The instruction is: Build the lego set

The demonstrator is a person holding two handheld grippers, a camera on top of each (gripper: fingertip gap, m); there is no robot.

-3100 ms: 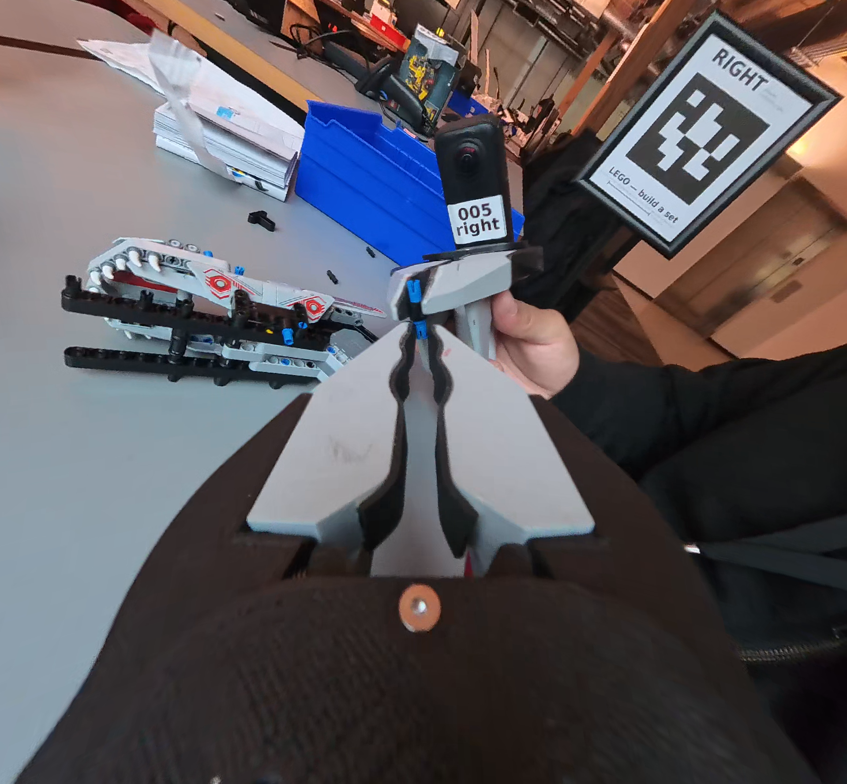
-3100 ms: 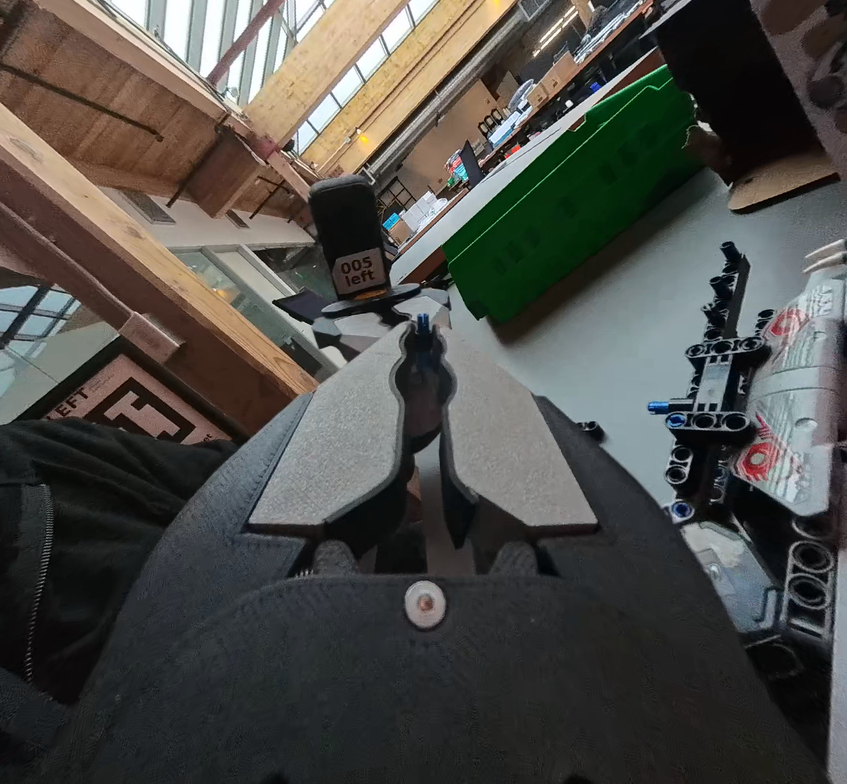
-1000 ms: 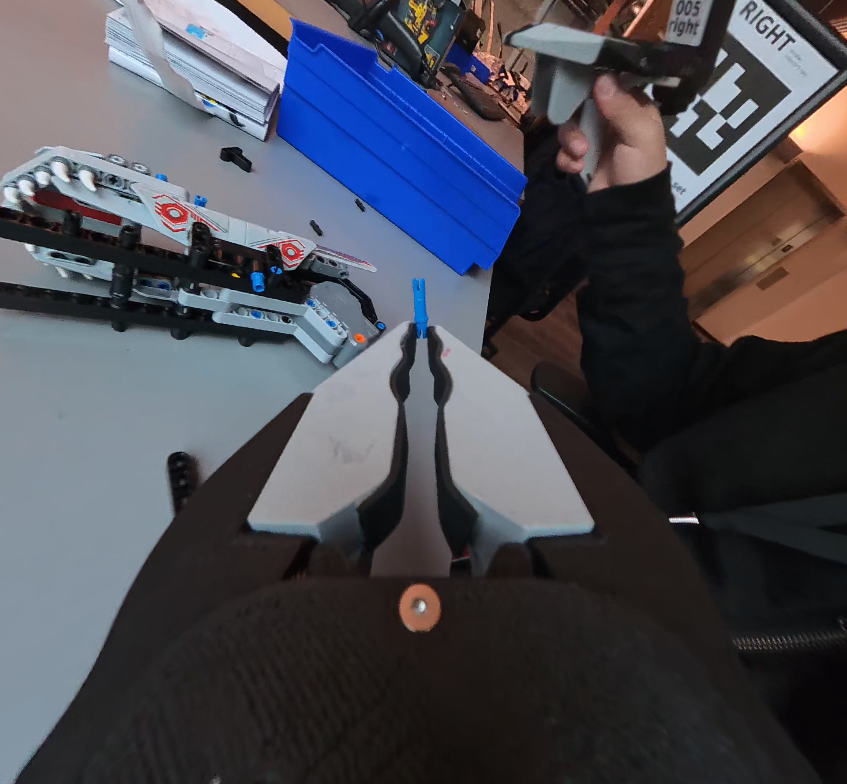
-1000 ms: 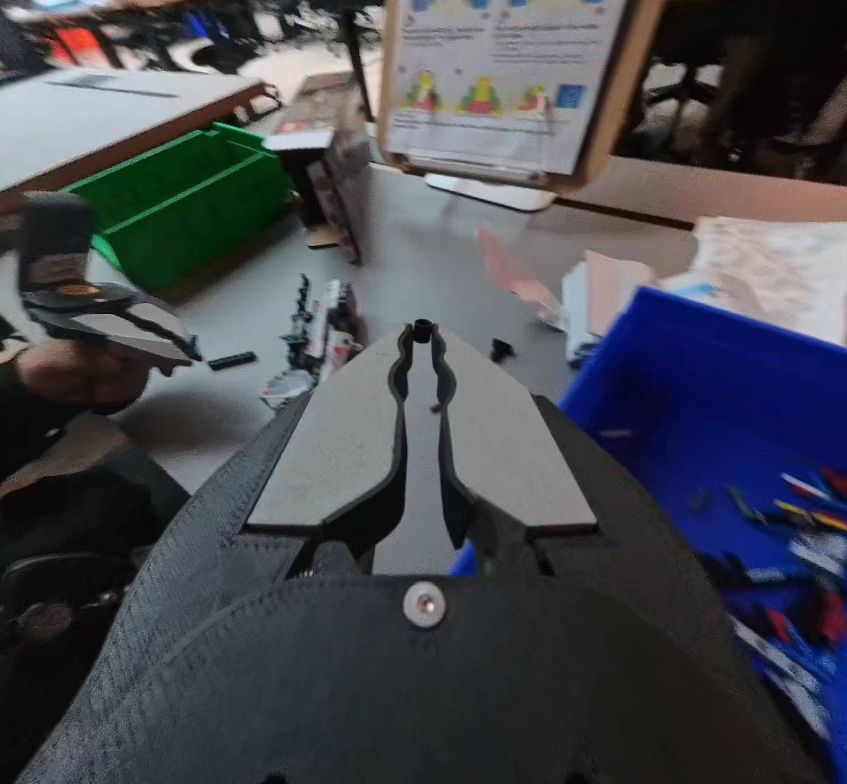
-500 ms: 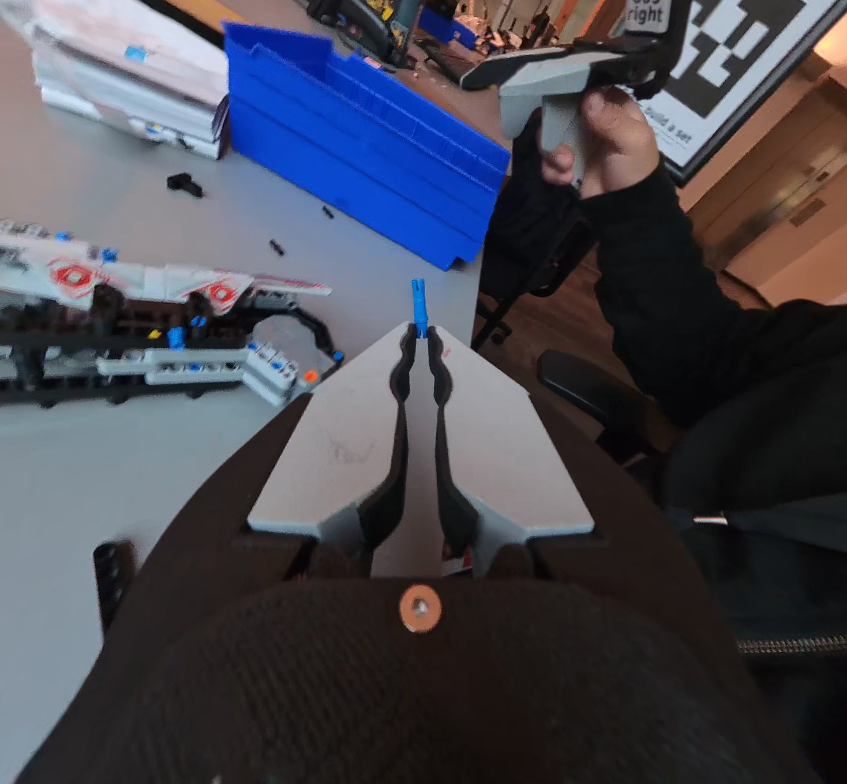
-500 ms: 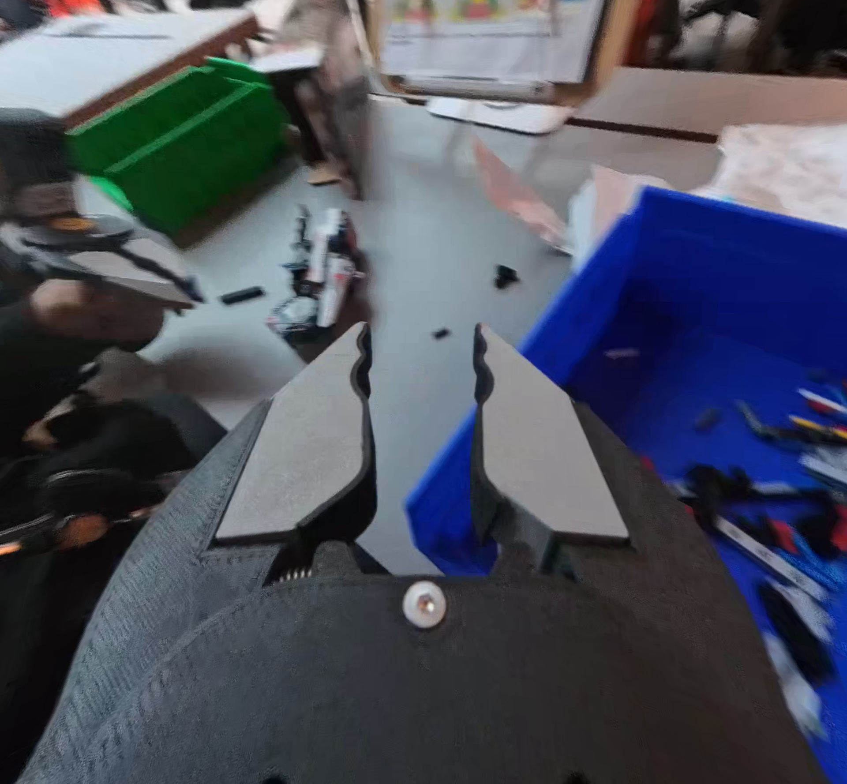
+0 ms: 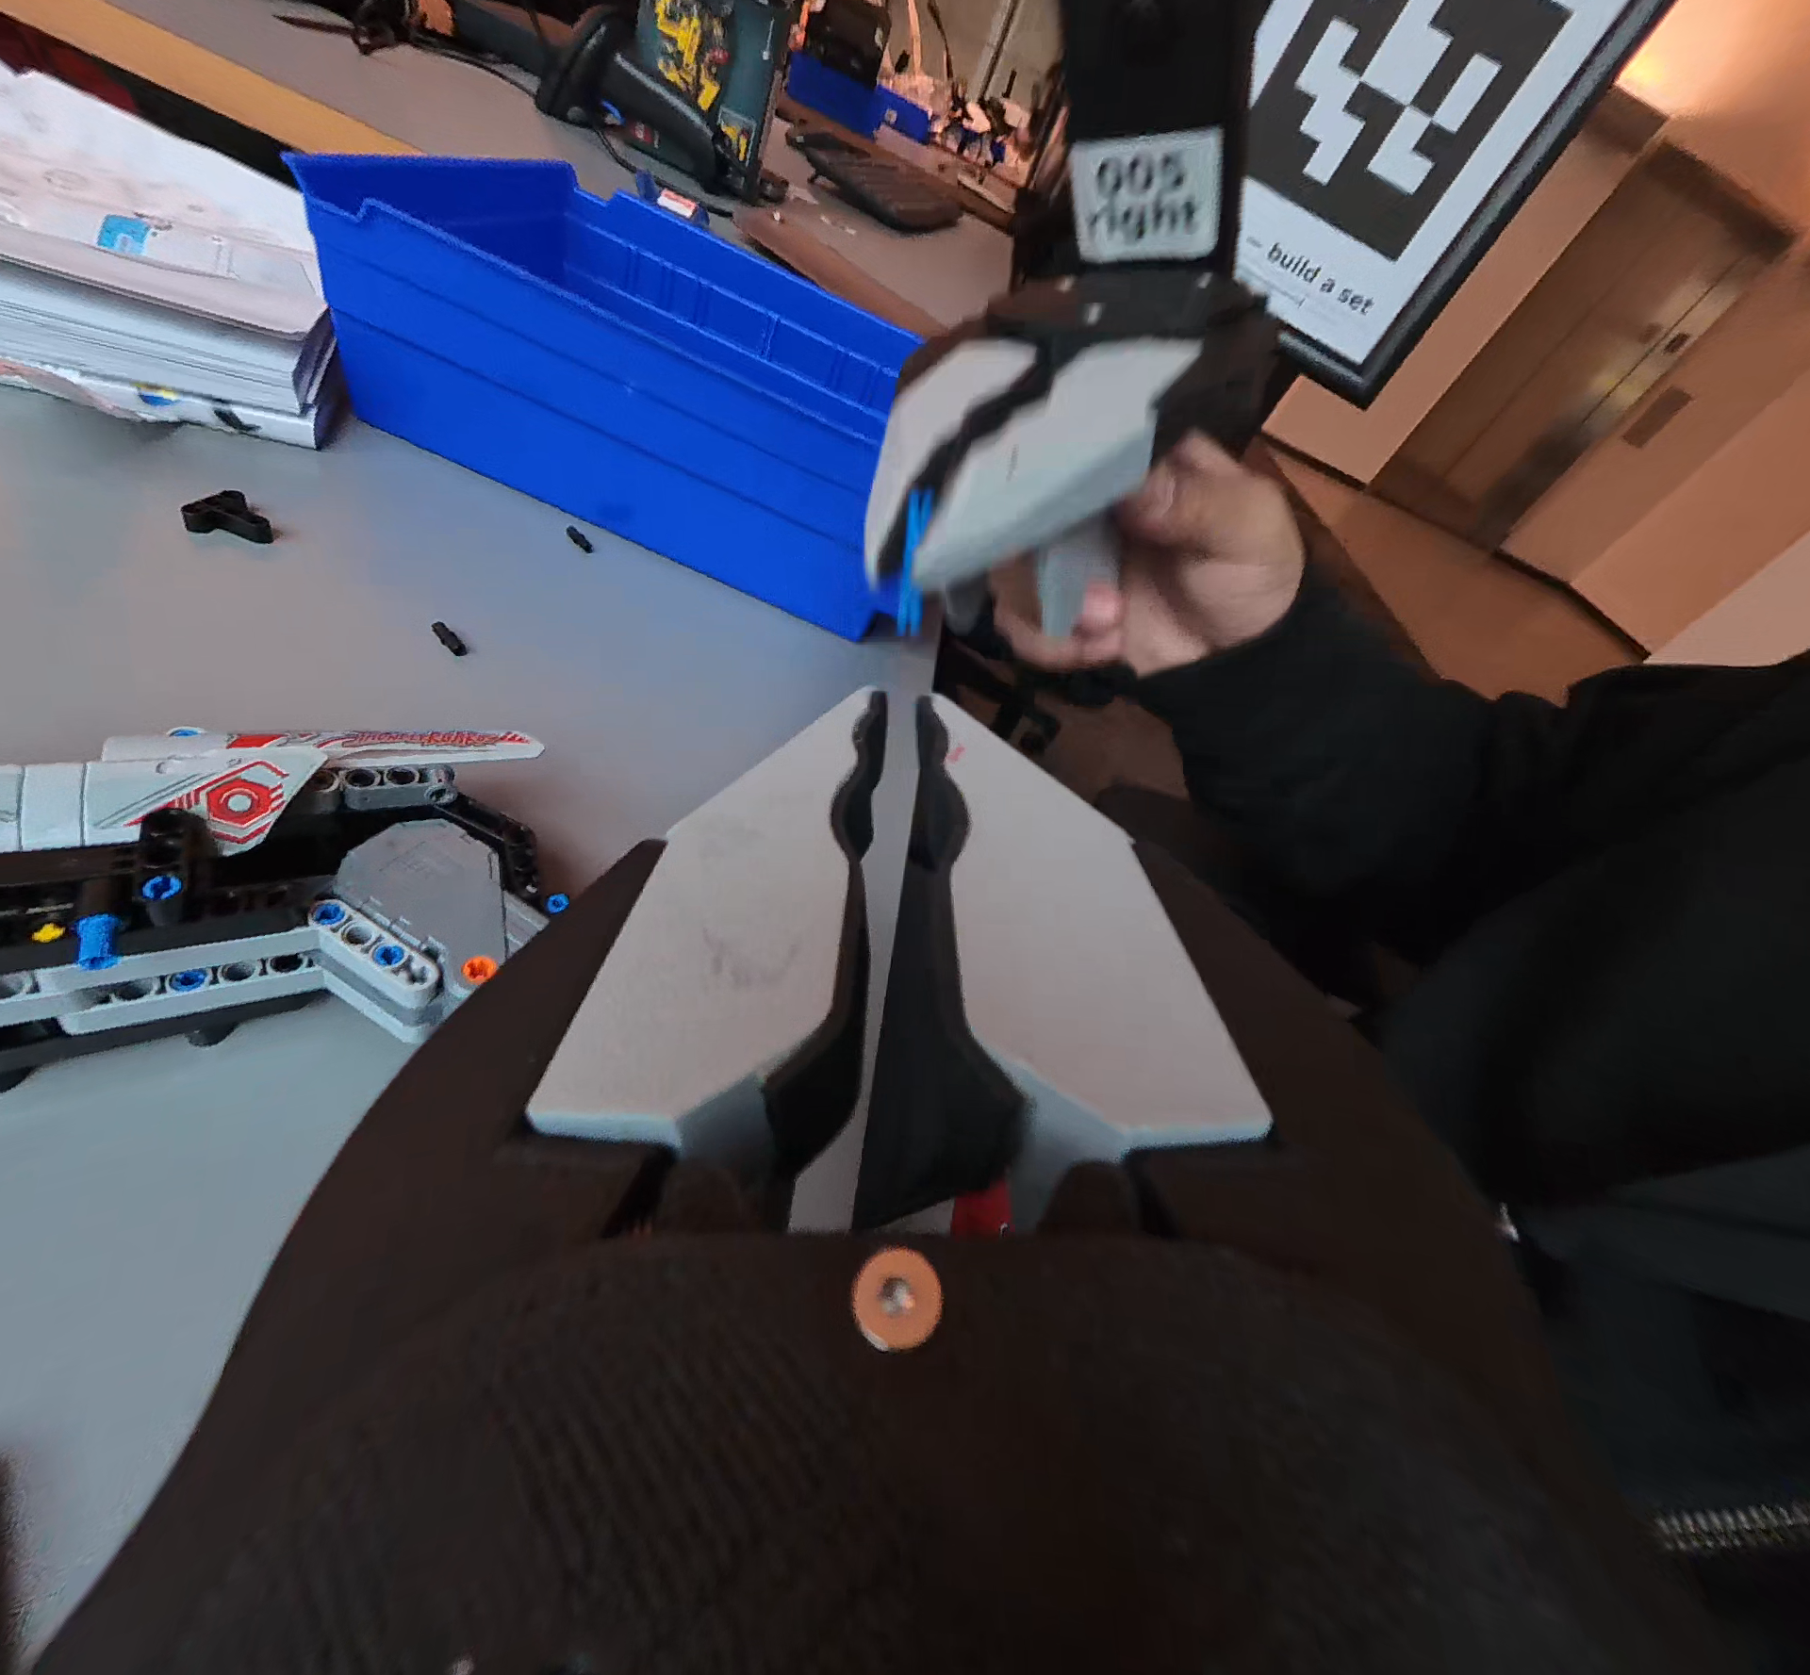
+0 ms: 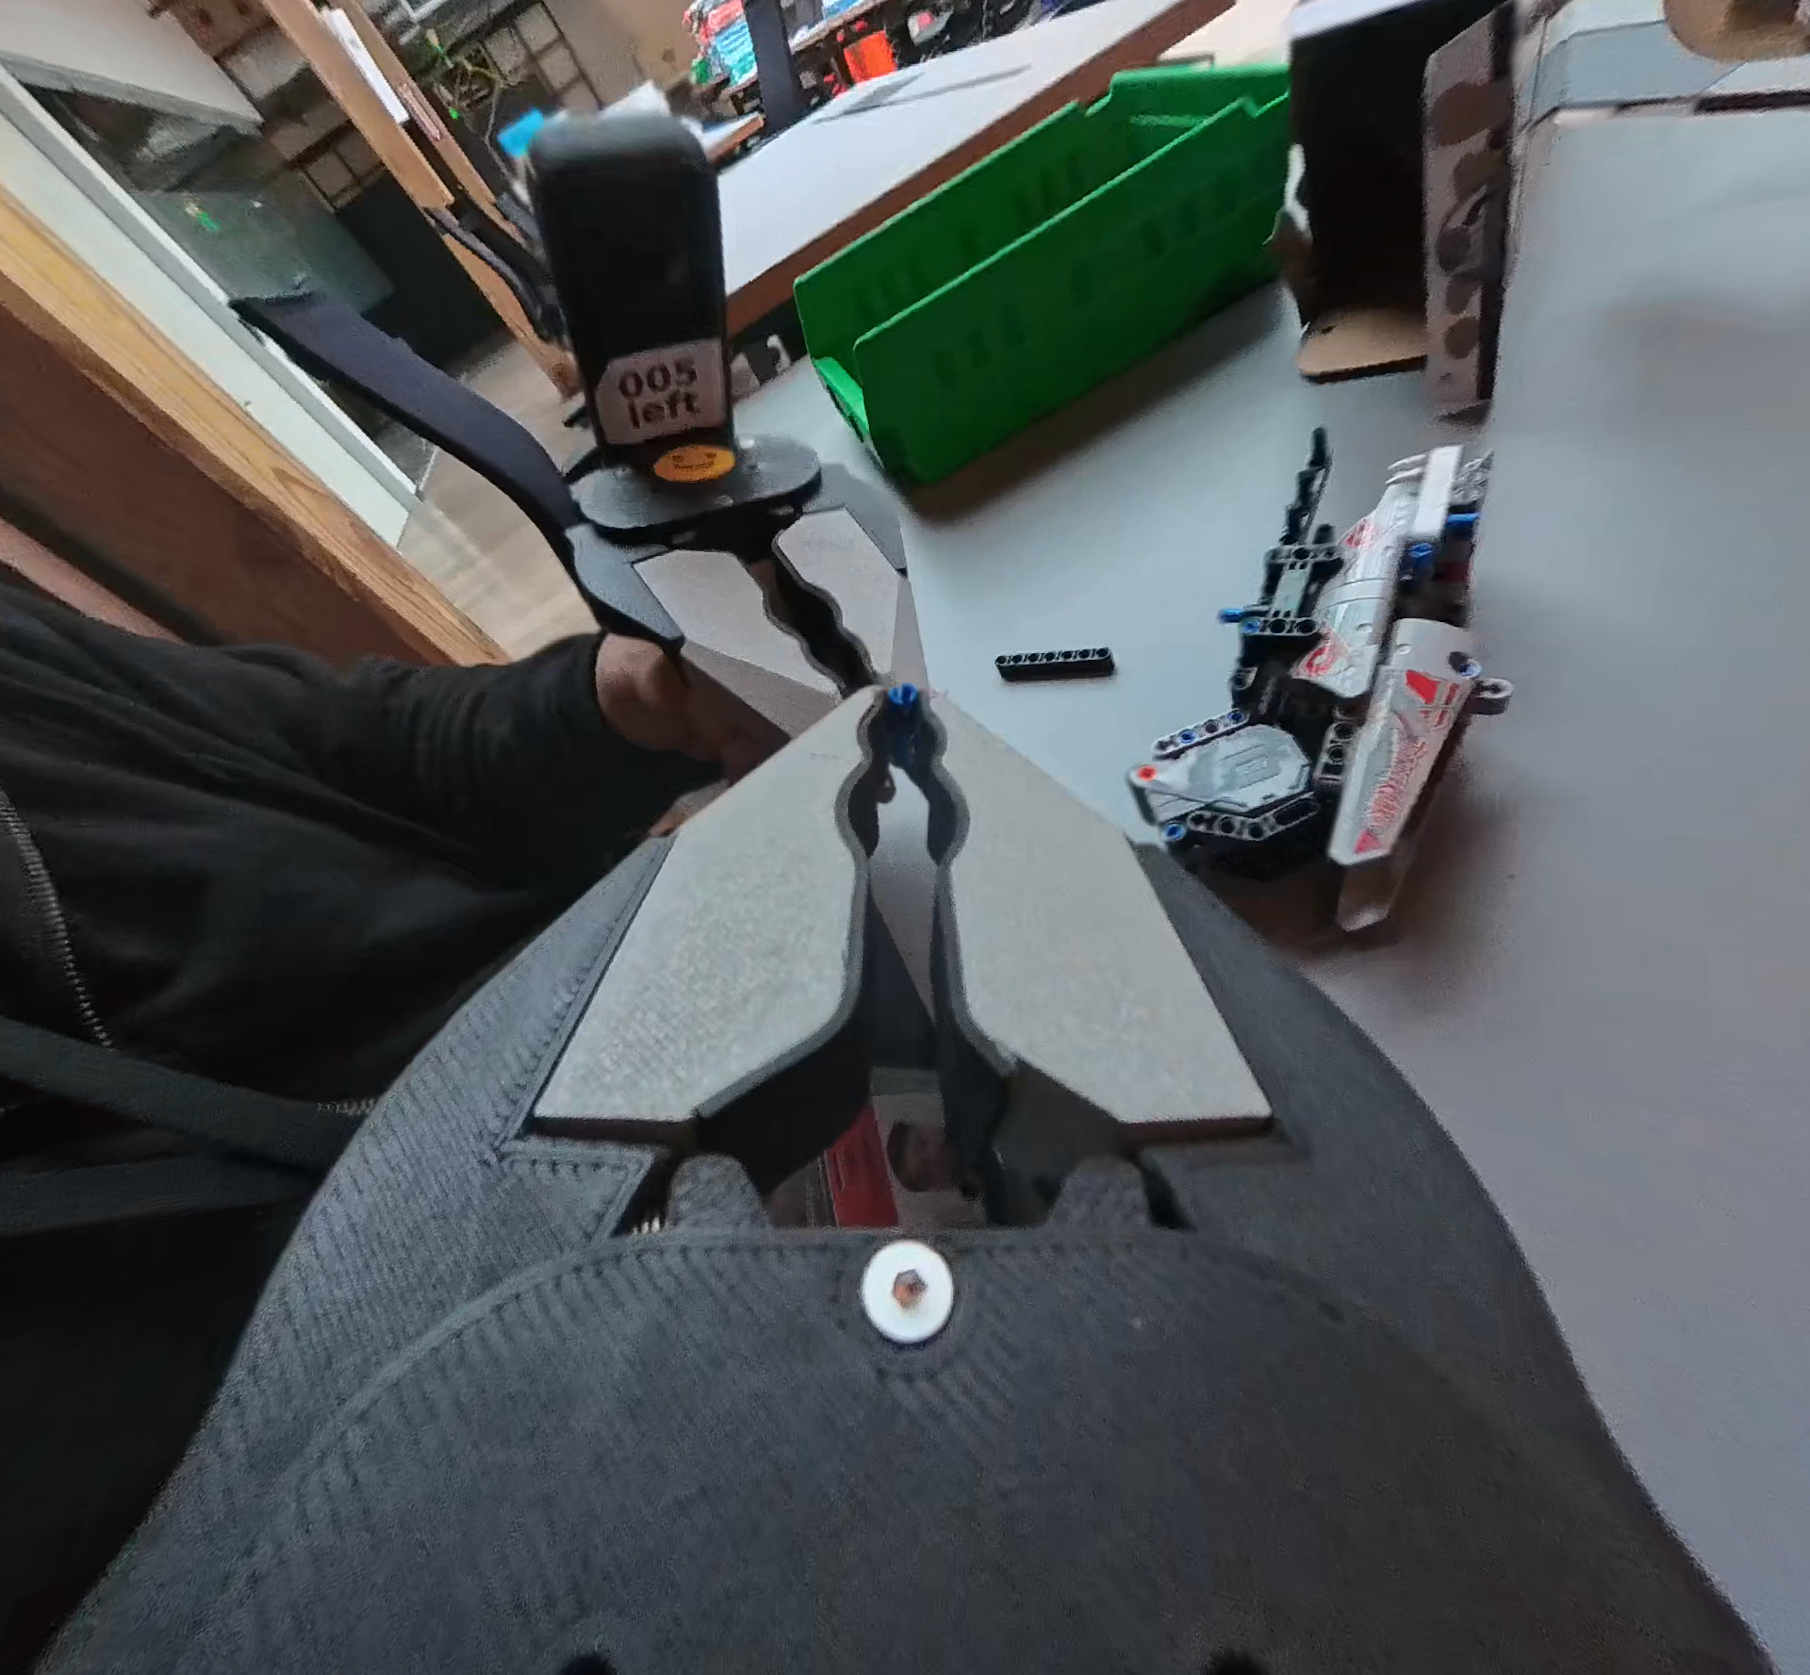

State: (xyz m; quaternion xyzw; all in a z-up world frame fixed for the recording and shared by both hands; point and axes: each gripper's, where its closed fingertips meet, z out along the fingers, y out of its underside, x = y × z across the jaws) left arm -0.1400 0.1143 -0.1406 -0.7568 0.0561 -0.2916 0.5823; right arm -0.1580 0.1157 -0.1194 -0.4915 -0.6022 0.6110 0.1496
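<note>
The half-built Lego model, grey and black with red-marked white panels, lies on the grey table. It also shows in the right wrist view. My right gripper is shut on a small blue pin. In the left wrist view that gripper hangs in the air, just ahead of and above my left gripper, with the pin sticking out of its tips. My left gripper is only slightly open and empty. It meets the right gripper tip to tip.
A blue bin stands behind the model, with a stack of papers to its left. Loose black pieces and pins lie on the table. A green bin, a cardboard box and a black beam show too.
The blue pin has passed from my left gripper to my right. The right gripper, open over the blue bin half a second ago, swung back and shut on the pin.
</note>
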